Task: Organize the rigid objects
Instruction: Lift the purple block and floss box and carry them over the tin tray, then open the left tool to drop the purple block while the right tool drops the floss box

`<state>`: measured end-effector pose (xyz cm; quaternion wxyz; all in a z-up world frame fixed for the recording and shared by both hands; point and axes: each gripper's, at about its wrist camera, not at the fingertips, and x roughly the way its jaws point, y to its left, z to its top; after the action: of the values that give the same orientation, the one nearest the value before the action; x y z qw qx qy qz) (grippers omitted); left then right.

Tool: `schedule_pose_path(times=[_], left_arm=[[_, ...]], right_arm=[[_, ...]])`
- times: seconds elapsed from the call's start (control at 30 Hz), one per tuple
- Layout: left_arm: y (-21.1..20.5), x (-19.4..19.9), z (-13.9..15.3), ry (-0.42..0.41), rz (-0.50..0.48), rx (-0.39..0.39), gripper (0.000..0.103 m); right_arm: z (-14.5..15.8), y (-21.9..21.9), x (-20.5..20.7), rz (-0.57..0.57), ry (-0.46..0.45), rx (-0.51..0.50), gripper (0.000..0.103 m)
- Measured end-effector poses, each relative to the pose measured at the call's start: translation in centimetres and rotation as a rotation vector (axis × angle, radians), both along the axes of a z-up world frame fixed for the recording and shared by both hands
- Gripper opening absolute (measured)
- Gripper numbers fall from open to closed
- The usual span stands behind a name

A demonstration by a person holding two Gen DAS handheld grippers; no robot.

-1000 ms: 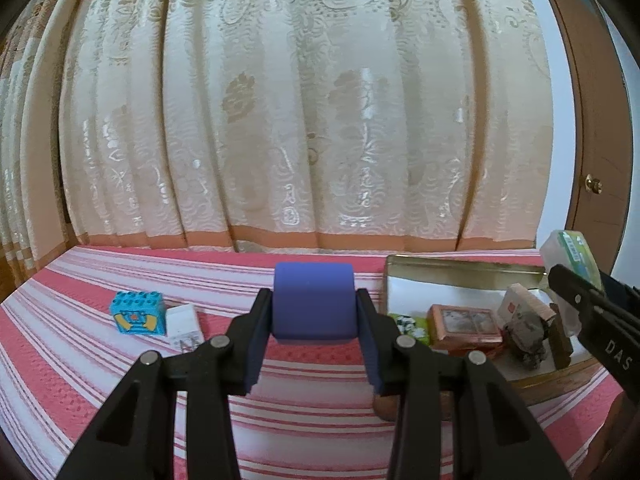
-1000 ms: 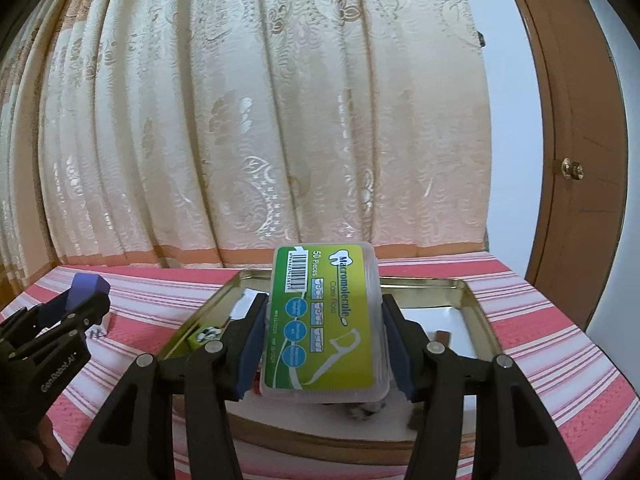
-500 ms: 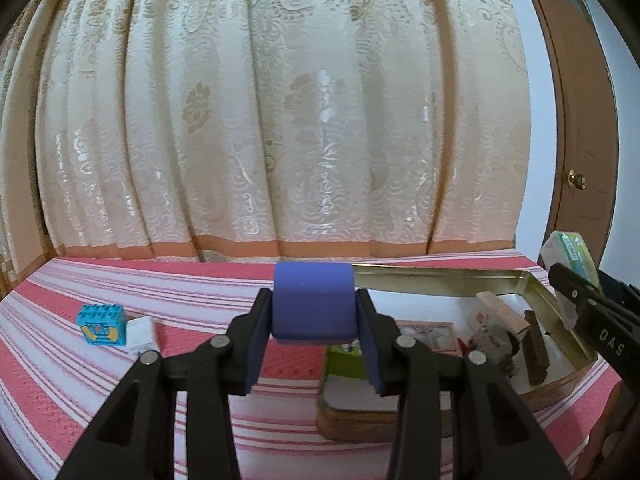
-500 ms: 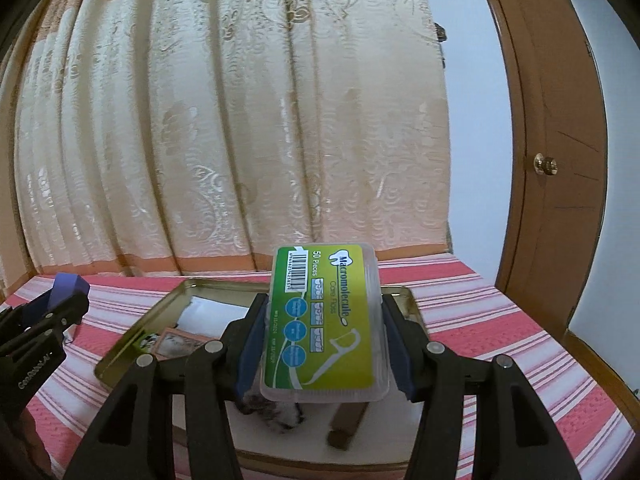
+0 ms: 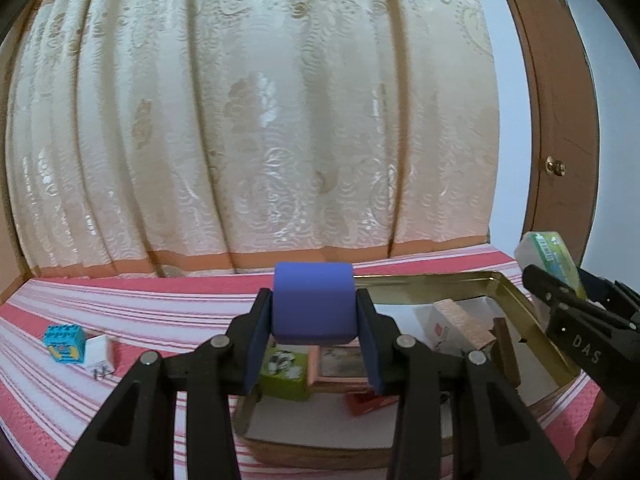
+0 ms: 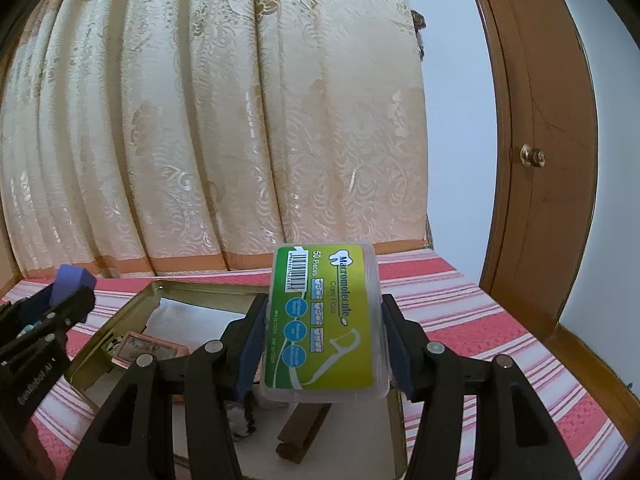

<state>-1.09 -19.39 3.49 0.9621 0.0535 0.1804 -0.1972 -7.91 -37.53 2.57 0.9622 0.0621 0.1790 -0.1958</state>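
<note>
left wrist view: my left gripper (image 5: 314,312) is clenched on a blue block (image 5: 313,302), its pads pressed to the block's two sides, held above the near end of a gold tin tray (image 5: 424,279). the tray sits on a red-and-white striped cloth (image 5: 160,312). in the tray lie a green box (image 5: 285,370), a framed picture (image 5: 340,366), a white carton (image 5: 436,322) and a brown stick (image 5: 505,350). well to the left on the cloth, a cyan toy brick (image 5: 65,343) touches a white plug (image 5: 100,354). at the right edge my right gripper (image 5: 560,292) shows from the side with its load. a cream curtain (image 5: 260,120) hangs behind; a brown door (image 5: 560,120) stands at right.

right wrist view: my right gripper (image 6: 325,326) grasps a floss box (image 6: 325,322), label up, pads on both long sides, over the tray's near part (image 6: 192,285). the left gripper (image 6: 66,294) and the blue block (image 6: 72,278) appear at the left edge, over the tray's left rim.
</note>
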Motion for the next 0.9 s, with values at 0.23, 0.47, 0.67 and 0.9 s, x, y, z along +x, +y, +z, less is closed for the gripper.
schedule_pose_path(times=[0.23,0.47,0.67,0.9], left_arm=[[-1.7,0.9,-0.6,0.034,-0.007,0.016,0.04],[-2.5,1.6,-1.2,0.077,-0.008,0.016,0.04],[-3.1,1.9,-1.6,0.102,0.001,0.032,0.04],[-4.0,1.9,-2.0,0.105,-0.01,0.068,0.04]], right_arm=[[-0.5,-0.5,0.8,0.001,0.03,0.01,0.057],[-1.1,0.1,1.7,0.016,0.073,-0.015,0.057],[-1.3,0.0,1.8,0.015,0.083,-0.015,0.057],[-1.9,-0.5,2.3,0.014,0.118,0.021,0.057]])
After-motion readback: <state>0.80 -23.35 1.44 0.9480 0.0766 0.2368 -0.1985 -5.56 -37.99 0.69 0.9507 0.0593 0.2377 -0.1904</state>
